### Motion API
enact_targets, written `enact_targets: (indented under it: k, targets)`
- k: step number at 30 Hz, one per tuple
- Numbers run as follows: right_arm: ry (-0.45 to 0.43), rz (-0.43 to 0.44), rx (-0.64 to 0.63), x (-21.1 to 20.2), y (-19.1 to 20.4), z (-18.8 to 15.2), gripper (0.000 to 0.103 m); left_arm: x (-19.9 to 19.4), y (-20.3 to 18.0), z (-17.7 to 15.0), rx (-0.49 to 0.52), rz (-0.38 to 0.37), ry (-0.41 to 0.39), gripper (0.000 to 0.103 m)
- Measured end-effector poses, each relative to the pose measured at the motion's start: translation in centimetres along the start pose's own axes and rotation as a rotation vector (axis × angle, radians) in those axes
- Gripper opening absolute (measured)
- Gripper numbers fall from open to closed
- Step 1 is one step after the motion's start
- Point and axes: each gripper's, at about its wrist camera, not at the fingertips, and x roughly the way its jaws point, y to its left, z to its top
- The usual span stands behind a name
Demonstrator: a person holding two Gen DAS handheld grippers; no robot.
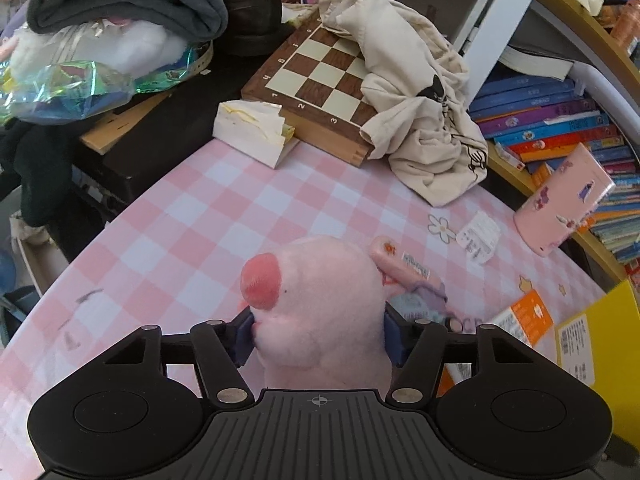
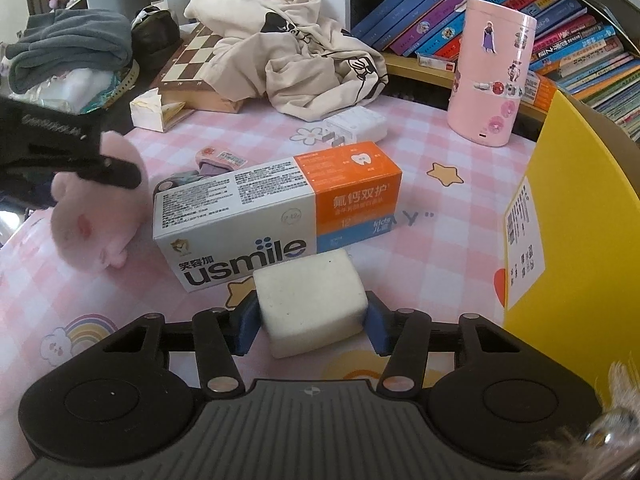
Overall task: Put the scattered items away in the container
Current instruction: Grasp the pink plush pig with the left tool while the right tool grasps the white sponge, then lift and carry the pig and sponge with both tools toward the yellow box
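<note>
Left tongs (image 1: 318, 334) clamped on pink plush toy (image 1: 316, 300), low over the checked counter (image 1: 192, 216). Right tongs (image 2: 312, 322) pinch white sponge block (image 2: 310, 300), near toothpaste box (image 2: 276, 216). Both look gripped for lifting. Yellow container (image 2: 580, 240) waits right.
</note>
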Motion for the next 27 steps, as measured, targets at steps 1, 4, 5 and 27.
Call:
enact_targets:
  k: [1, 4, 5, 27]
  targets:
    - [0.001, 0.000, 0.002, -0.1, 0.0, -0.1, 0.050, -0.2, 0.1, -0.2, 0.003, 0.000, 0.001, 0.061]
    - [0.002, 0.003, 0.001, -0.2, 0.1, -0.1, 0.050, -0.7, 0.3, -1.0, 0.002, -0.004, 0.006, 0.061]
    - [0.003, 0.004, 0.001, -0.2, 0.1, -0.1, 0.050, -0.9, 0.4, -1.3, 0.002, -0.007, 0.008, 0.061]
    - [-0.057, 0.003, -0.058, -7.7, 3.1, -3.8, 0.050, -8.5, 1.6, -6.1, 0.029, -0.072, -0.066, 0.061]
